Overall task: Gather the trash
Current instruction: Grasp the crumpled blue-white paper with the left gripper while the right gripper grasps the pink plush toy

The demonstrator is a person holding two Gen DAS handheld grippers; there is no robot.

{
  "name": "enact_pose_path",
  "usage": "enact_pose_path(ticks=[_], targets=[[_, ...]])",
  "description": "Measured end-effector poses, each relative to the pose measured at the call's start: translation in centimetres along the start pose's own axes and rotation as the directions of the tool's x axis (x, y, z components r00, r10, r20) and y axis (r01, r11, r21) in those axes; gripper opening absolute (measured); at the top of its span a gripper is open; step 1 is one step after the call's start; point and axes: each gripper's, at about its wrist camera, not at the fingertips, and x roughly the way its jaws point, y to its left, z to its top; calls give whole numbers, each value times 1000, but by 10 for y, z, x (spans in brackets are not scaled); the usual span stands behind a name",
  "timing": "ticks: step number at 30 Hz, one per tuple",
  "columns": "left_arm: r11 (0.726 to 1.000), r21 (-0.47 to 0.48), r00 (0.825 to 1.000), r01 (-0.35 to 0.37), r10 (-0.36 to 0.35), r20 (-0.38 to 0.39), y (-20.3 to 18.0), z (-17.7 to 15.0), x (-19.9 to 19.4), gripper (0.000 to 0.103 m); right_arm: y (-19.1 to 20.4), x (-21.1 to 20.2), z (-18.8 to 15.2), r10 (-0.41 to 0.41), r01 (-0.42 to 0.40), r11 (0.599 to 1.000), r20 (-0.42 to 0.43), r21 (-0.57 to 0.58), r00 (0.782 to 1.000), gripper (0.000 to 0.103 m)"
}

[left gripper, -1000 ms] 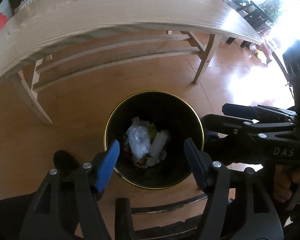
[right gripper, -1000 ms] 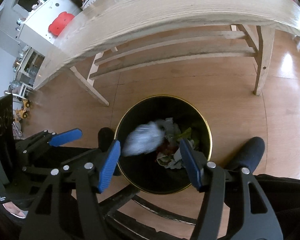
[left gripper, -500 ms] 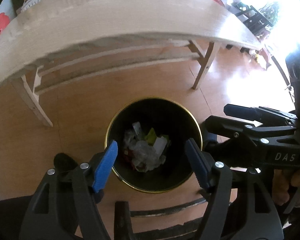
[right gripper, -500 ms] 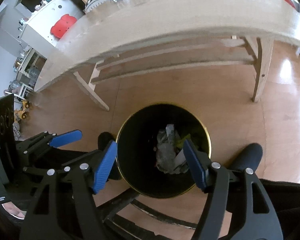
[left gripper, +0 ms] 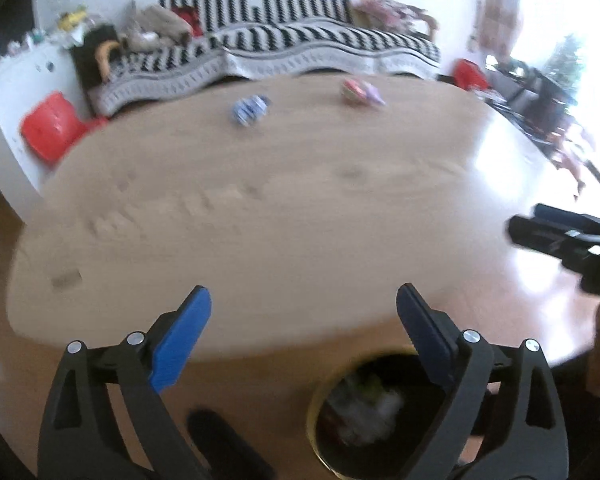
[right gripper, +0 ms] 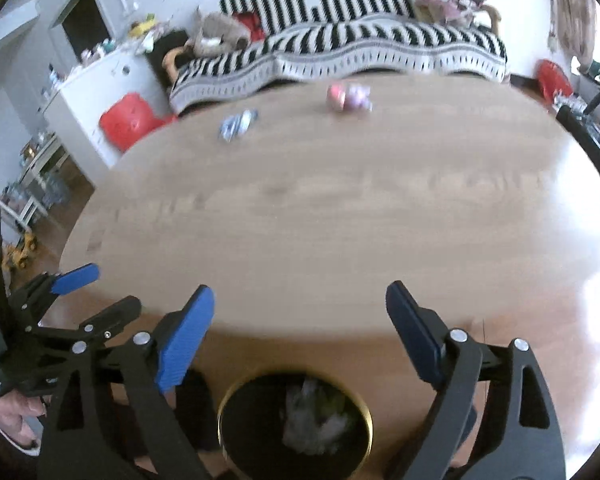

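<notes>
Both cameras have swung up from the bin (right gripper: 294, 424) to the worktop (right gripper: 340, 216) since half a second ago, so I judge the drop finished and the next pick coming. I count one black bin with a gold rim on the floor below the near edge, crumpled waste inside (too blurred to count). Two pieces of trash lie on the far side, well apart: a blue-and-white wrapper (left gripper: 250, 109) and a pink-and-purple wrapper (left gripper: 360, 93). Left tongs (left gripper: 302, 312) are spread and hold nothing; right tongs (right gripper: 300, 308) likewise.
</notes>
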Motion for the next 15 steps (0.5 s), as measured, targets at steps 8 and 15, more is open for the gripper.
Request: enact_pose_path(ticks=[8, 15], targets=[[994, -56, 995, -98, 98, -4, 25, 80, 87, 92, -23, 88, 89, -92, 92, 996, -5, 18, 996, 92], [991, -62, 992, -119, 117, -40, 31, 131, 157, 92, -37, 152, 154, -118, 118, 993, -4, 26, 993, 93]])
